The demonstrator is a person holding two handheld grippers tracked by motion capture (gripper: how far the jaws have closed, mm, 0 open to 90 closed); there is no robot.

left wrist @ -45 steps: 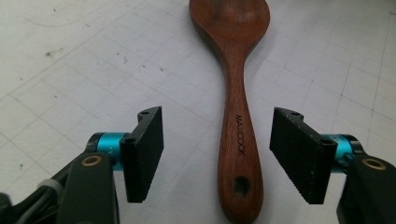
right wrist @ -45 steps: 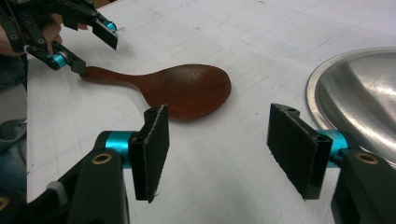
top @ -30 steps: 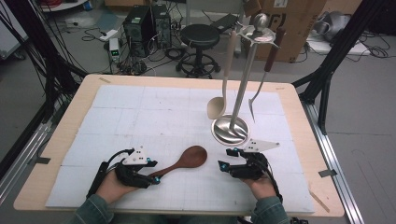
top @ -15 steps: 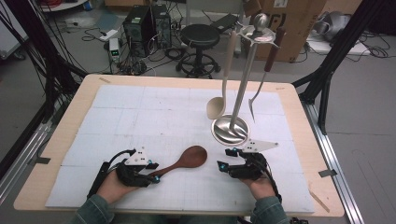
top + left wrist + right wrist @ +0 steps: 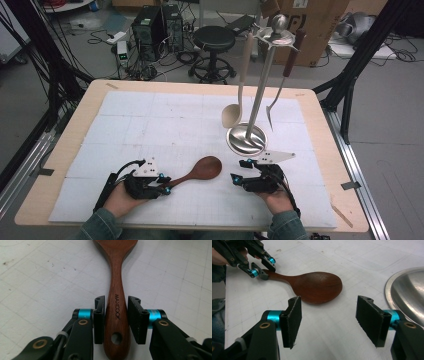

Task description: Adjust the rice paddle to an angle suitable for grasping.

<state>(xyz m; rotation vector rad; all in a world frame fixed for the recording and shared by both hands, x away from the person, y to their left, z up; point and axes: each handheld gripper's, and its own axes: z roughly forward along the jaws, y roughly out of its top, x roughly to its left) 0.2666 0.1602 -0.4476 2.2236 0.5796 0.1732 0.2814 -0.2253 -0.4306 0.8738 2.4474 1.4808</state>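
Your left gripper (image 5: 115,315) had just been closing its jaws on the wooden spoon (image 5: 117,290); pads met the handle's sides. Spoon lay flat on the white mat (image 5: 165,120), bowl toward your right gripper (image 5: 328,317), whose jaws stood apart, empty, near the steel stand base (image 5: 409,295).

This is a lab or test workshop: a wooden table (image 5: 60,165) covered with a white gridded mat (image 5: 165,125) stands inside black frame posts (image 5: 360,55), with computer towers (image 5: 150,25), loose cables (image 5: 35,65), a stool (image 5: 214,40) and cardboard boxes (image 5: 320,25) on the grey floor behind.
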